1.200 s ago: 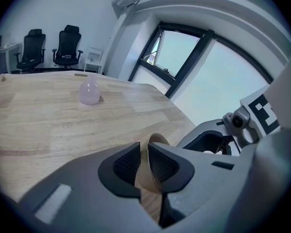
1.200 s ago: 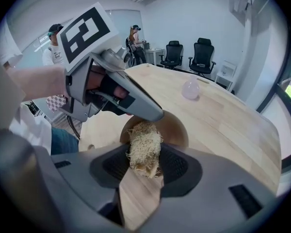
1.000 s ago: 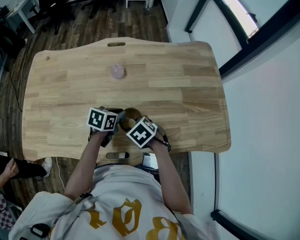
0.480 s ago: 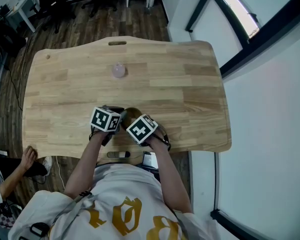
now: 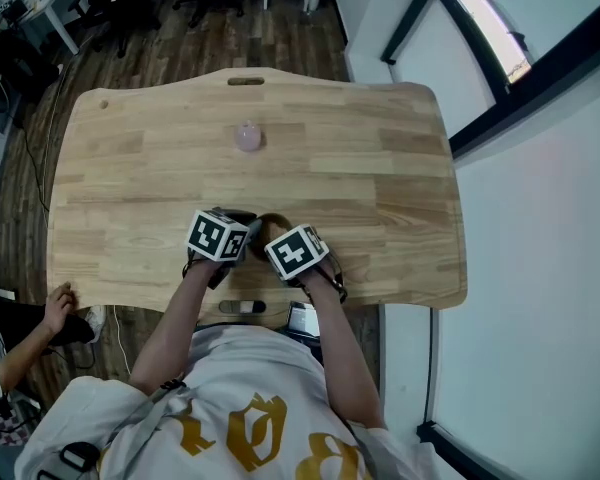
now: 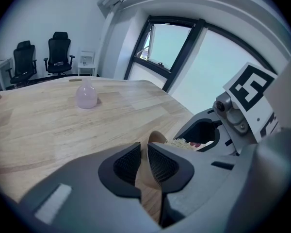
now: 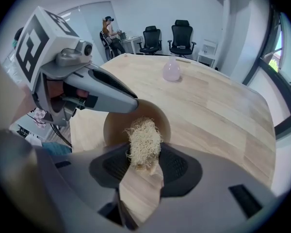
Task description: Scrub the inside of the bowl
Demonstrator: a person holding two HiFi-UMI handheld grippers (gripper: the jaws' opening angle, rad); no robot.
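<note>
Fingers [image 6: 127,163] of the left gripper [image 6: 143,153] stand narrowly apart, pinching the bowl [image 6: 156,140] by its wall, one pad inside and one outside. The right gripper [image 7: 145,159] is clamped on a pale fibre scrubber [image 7: 144,137]. Its tuft reaches past the rim into the bowl and seems to touch the inner wall, though contact is hard to confirm. The bowl's mouth faces the right gripper. It sits at the near edge of the table [image 5: 380,188], close to the person and mostly hidden under both marker cubes in the head view. Well beyond it a pink flask [image 5: 248,136] stands upright.
</note>
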